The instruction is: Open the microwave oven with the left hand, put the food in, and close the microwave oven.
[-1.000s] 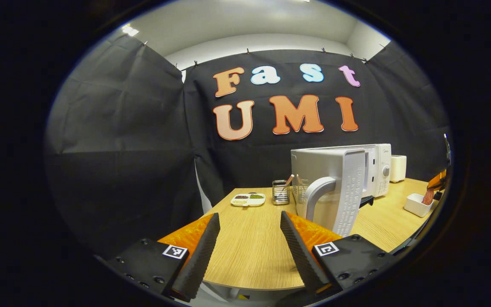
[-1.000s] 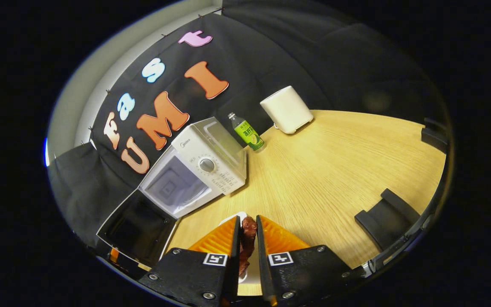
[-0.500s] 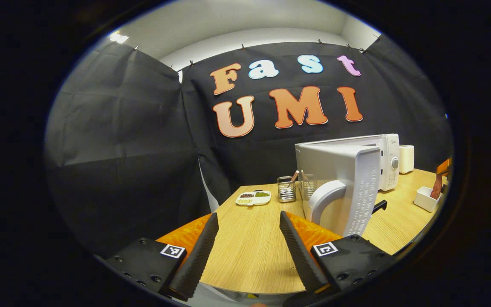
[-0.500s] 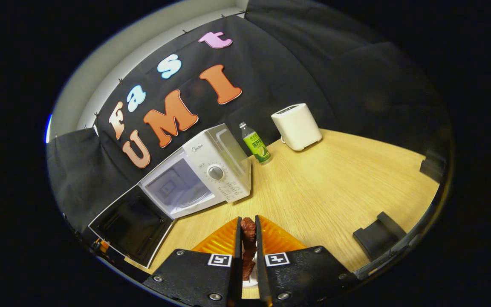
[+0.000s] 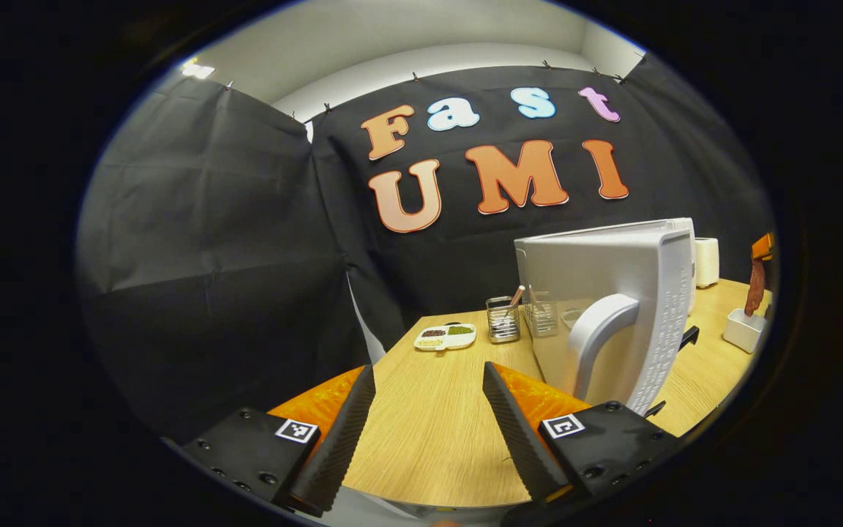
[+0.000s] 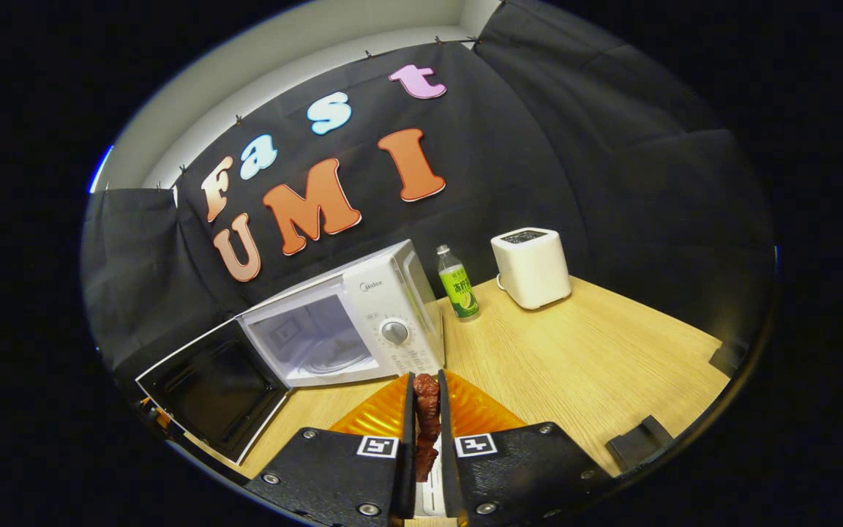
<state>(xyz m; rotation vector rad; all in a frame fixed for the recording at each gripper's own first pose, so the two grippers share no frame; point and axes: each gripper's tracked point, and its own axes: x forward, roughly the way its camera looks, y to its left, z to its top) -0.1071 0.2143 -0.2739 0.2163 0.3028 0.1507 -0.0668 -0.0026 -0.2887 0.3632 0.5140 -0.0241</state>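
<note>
Left gripper [image 5: 427, 410]: fingers spread wide, nothing between them, hovering over the near edge of the wooden table [image 5: 436, 432]. Just to its right in the left gripper view stands the microwave door [image 5: 612, 307], swung fully open, seen from its outer side with the curved white handle [image 5: 597, 333] facing the camera; the right finger sits close beside the door but contact can't be confirmed. Further back on the table: a divided white dish [image 5: 445, 336] with small portions in it, and a wire mesh holder [image 5: 503, 319] with a utensil sticking out, both near the back wall. At the far right of that view a white rectangular container [image 5: 745, 329] sits on the table, with the reddish-brown food strip [image 5: 757, 287] hanging above it. Right gripper [image 6: 427, 428]: fingers pressed in on the food strip [image 6: 426, 424], pinching it upright between them, clear of the table. Directly below the strip, a sliver of the white container [image 6: 427, 498] shows between the finger bases. Right gripper view also shows the microwave [image 6: 363, 322] ahead and left, cavity [image 6: 312, 340] exposed, dark inner face of the open door [image 6: 216, 388] swung out to the left, control knob [image 6: 394, 332] on the right panel. A green-labelled bottle [image 6: 458, 284] stands just right of the microwave, a white toaster [image 6: 533, 266] beyond it. Food is outside the cavity, in front of the control-panel side.
</note>
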